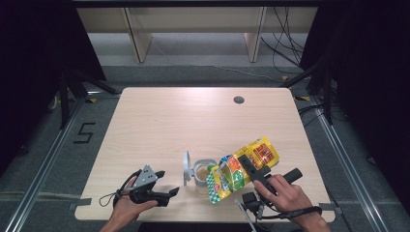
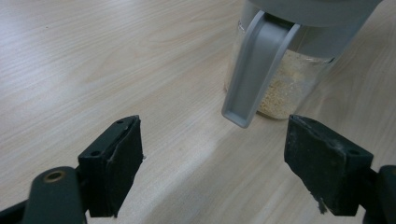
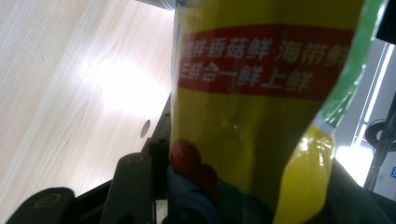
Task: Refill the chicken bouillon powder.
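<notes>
1. On my left, the left gripper (image 1: 167, 192) sits low near the front edge of the light wood-grain table (image 1: 159, 121), held in the person's left hand (image 1: 126, 209). In the left gripper view its two black jaws stand wide apart with nothing between them.
2. Just beyond those jaws stands the clear glass jar (image 2: 285, 84), with pale beige granules in its bottom. Its grey plastic lid (image 1: 186, 167) is swung open to the jar's left in the high view, and a grey latch arm (image 2: 254, 70) hangs down the jar's side.
3. Moving right, the yellow foil packet with red and green print (image 1: 241, 166) is tipped, its torn lower end at the jar's mouth and its other end raised toward the right.
4. The right gripper (image 1: 252, 169), in the person's right hand (image 1: 285, 195), is clamped across that packet's middle. In the right gripper view the yellow packet (image 3: 252, 116), with a red band of white characters, rises from between the jaws.
</notes>
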Demonstrator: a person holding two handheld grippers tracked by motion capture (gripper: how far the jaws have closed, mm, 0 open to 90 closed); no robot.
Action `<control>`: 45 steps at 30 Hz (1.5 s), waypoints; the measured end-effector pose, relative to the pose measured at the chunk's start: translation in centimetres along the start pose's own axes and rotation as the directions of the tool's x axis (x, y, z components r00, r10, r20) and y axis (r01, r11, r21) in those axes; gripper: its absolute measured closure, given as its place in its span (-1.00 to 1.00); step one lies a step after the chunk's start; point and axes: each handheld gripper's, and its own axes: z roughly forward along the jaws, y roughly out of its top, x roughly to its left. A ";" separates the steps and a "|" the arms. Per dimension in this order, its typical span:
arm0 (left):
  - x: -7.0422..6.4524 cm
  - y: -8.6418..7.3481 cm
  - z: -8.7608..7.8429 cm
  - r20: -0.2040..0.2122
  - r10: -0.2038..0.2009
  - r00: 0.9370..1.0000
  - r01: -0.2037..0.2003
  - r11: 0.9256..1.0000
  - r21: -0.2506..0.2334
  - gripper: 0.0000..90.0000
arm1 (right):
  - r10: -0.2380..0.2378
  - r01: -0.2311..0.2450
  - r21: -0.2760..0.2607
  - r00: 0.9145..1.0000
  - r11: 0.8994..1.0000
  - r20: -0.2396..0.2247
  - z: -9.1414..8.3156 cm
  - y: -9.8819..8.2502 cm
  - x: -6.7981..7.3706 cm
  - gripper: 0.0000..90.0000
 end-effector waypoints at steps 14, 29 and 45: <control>-0.1 0.0 0.0 -0.014 0.001 1.000 -0.001 1.000 0.008 -0.58 | -0.022 0.022 0.003 1.000 1.000 -0.010 -0.4 -0.3 0.0 0.24; 0.0 0.1 -0.1 -0.019 0.014 1.000 -0.013 1.000 0.018 -0.58 | -0.037 0.037 -0.006 0.999 0.999 -0.012 -0.6 -0.3 -0.3 0.24; 0.1 0.0 0.0 -0.008 0.003 1.000 -0.003 1.000 0.005 -0.59 | -0.066 0.066 -0.027 0.998 0.997 -0.022 -0.1 0.1 -0.5 0.24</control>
